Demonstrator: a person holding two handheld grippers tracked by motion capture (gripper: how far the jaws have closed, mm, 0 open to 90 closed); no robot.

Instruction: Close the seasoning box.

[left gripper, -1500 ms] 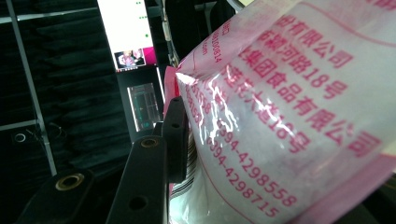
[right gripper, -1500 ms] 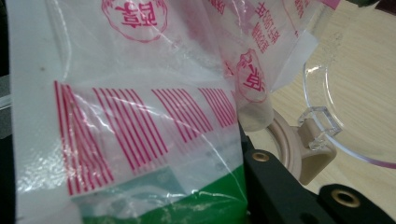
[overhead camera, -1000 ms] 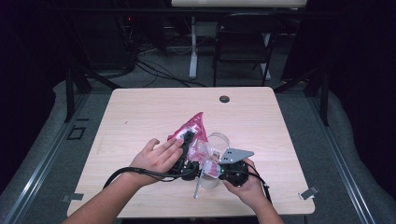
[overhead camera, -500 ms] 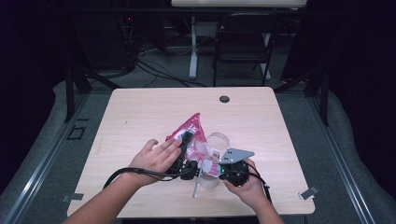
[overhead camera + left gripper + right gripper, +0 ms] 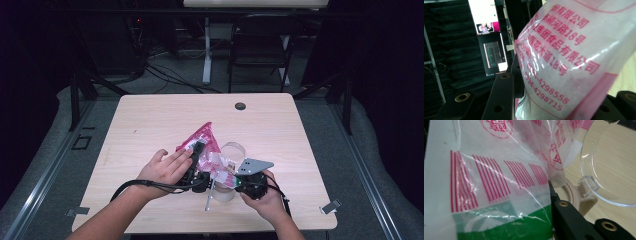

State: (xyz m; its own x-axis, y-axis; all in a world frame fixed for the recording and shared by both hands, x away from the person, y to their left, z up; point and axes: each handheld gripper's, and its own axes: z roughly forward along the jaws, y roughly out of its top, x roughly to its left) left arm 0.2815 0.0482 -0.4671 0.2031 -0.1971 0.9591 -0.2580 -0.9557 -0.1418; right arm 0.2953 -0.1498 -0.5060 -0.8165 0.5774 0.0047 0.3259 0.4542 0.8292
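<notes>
A pink-and-white plastic bag point(image 5: 201, 139) with red print stands tilted over the table's front middle. My left gripper point(image 5: 196, 159) is closed on its near left side; in the left gripper view the bag point(image 5: 574, 50) bulges between the jaws, next to one black finger point(image 5: 501, 97). My right gripper point(image 5: 234, 183), under its grey plate, is shut on the bag's lower right part. There the bag point(image 5: 486, 170) hides one jaw and the other finger point(image 5: 571, 220) lies against it. A clear container lid point(image 5: 609, 170) on a beige hinge point(image 5: 584, 197) lies just beyond.
The wooden table point(image 5: 150, 120) has a black round grommet point(image 5: 240, 106) near its far edge. The clear lid point(image 5: 235, 150) and a clear container point(image 5: 222, 195) lie between the hands. A chair point(image 5: 260, 45) stands on the floor beyond the table.
</notes>
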